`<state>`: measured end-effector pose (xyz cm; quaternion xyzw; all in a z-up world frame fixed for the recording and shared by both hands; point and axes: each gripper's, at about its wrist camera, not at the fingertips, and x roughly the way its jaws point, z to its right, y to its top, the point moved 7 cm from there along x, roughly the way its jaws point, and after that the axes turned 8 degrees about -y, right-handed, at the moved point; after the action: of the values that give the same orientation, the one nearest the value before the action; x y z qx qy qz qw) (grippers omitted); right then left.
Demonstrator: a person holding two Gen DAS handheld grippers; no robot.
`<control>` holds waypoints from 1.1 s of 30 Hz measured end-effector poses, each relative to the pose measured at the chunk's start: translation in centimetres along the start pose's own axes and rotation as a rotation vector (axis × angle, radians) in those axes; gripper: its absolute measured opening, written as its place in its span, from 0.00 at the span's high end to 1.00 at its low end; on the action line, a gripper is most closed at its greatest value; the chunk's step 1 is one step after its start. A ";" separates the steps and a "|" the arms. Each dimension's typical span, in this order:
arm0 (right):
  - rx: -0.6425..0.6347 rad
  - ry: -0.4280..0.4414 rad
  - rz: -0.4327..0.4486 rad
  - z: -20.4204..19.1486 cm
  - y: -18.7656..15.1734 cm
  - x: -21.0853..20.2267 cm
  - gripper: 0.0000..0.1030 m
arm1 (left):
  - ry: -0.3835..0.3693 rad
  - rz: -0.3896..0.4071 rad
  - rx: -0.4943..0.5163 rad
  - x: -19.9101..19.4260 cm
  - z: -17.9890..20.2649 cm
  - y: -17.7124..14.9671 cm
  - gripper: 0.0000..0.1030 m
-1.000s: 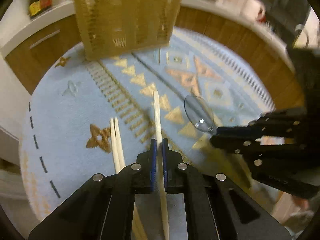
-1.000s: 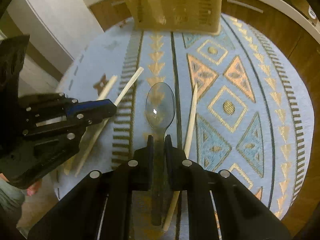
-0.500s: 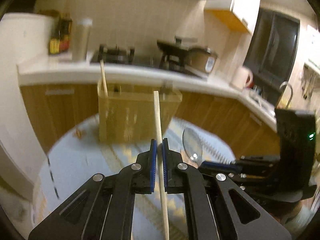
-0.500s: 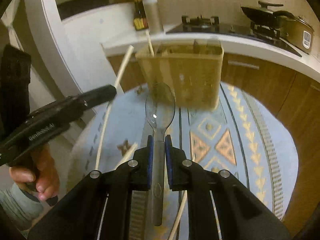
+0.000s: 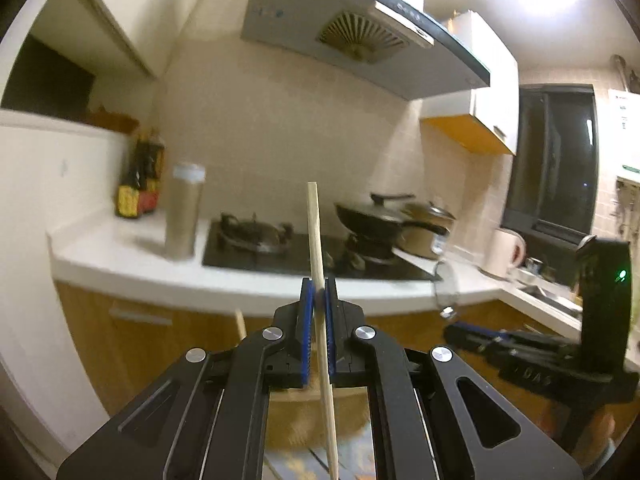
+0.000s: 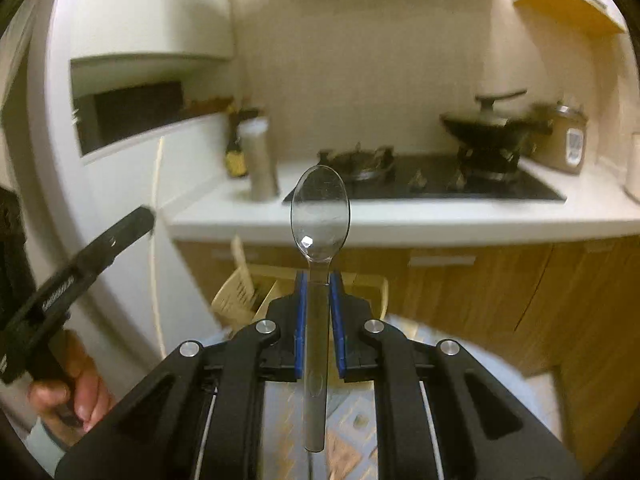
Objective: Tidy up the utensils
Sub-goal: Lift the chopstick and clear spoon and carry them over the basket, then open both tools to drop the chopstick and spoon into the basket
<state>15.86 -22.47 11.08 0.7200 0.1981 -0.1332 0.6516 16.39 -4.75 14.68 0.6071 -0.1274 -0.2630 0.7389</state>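
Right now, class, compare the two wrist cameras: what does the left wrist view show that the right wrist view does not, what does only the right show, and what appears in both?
Only the left wrist view shows the range hood, the dark window and the white kettle.

Only the right wrist view shows the slatted basket below and the hand gripping the left claw.

Both show the stove, the black pan, the chopstick and the clear spoon.
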 end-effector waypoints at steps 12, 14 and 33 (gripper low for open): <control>0.010 -0.012 0.191 0.6 3.2 6.0 0.91 | 0.010 0.096 -0.007 5.6 -4.4 1.0 0.97; -0.002 -0.021 0.208 0.6 2.9 6.6 0.91 | 0.021 0.106 -0.003 6.1 -5.0 0.9 0.97; -0.022 -0.057 0.273 1.2 -0.2 9.1 0.90 | 0.089 0.089 0.024 8.8 -8.4 -3.3 0.96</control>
<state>23.92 -22.63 6.68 0.7288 0.0814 -0.0615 0.6771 27.17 -3.03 8.38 0.6206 -0.1242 -0.2011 0.7476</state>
